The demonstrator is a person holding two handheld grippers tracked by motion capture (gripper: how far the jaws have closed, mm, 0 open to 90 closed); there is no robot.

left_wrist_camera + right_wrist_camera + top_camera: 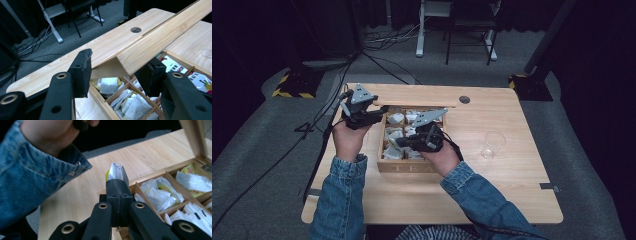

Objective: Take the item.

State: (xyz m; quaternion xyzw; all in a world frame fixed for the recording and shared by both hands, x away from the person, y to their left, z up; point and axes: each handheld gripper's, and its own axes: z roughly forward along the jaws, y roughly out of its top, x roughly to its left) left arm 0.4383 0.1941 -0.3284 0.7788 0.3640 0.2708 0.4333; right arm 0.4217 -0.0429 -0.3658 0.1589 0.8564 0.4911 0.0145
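The left gripper [113, 72] is clamped on the front edge of the lid [160, 42], propping it open over the wooden tea box [404, 165] on the table [512, 190]. The right gripper [119, 192] has its jaws pressed together on a tea bag [117, 172], held above the box's near compartments. To finish cleanly, lift the bag straight up clear of the dividers, keep the lid steady, and carry the bag toward the glass [493, 145] without snagging its string.

floor: grey carpet [257, 150] | white desk legs [420, 30] | walls: dark
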